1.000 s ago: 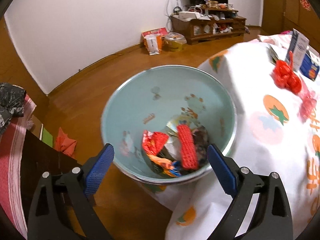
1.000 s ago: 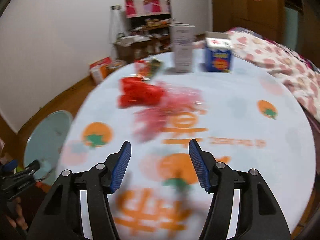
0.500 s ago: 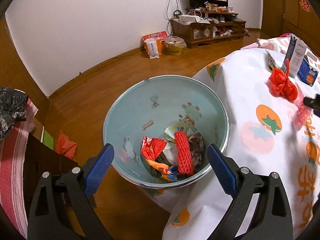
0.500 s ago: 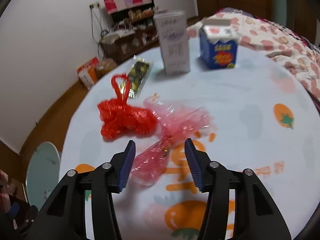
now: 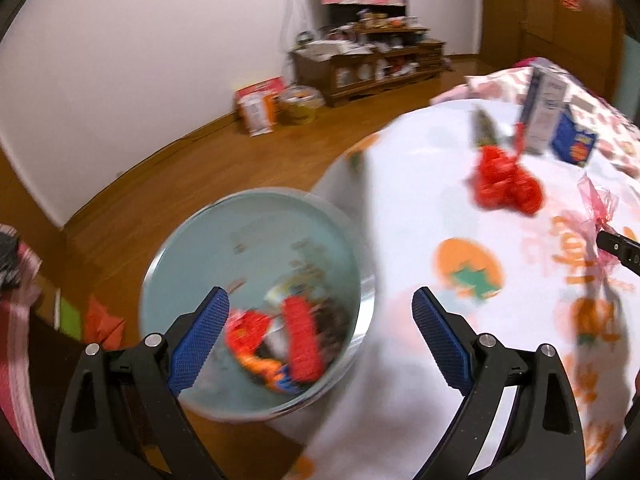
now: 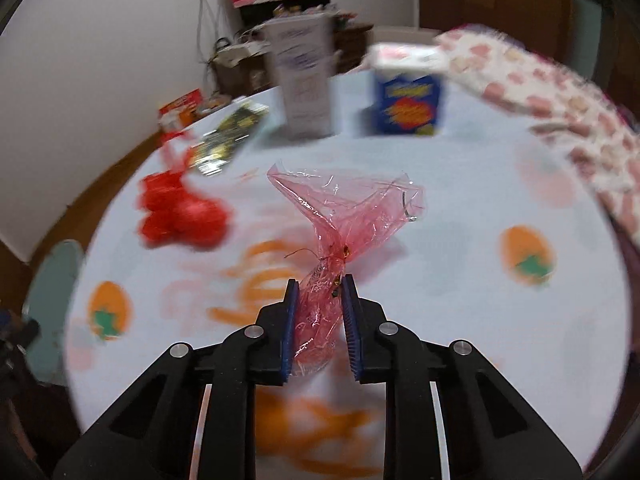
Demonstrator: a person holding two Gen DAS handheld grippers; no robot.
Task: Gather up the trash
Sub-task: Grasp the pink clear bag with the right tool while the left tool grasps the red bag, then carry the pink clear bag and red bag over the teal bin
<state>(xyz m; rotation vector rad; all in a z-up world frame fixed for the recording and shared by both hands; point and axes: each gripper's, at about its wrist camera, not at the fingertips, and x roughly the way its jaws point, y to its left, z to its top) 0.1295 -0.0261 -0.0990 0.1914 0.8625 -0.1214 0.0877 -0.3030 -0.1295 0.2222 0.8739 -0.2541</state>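
Note:
My right gripper is shut on a crumpled pink cellophane wrapper and holds it just above the round table. The wrapper also shows in the left wrist view, with the right gripper's tip beside it. A red mesh bag lies left of it, also in the left wrist view. My left gripper is open and empty over a pale blue bin on the floor by the table. The bin holds several wrappers and a red net sleeve.
A white carton, a blue box and a dark foil packet stand at the table's far side. The tablecloth is white with orange fruit prints. A floral bedcover lies at the right. A wooden cabinet stands by the far wall.
My right gripper has closed on the pink cellophane wrapper and raised it off the table. My left gripper has swung a little to the right over the bin.

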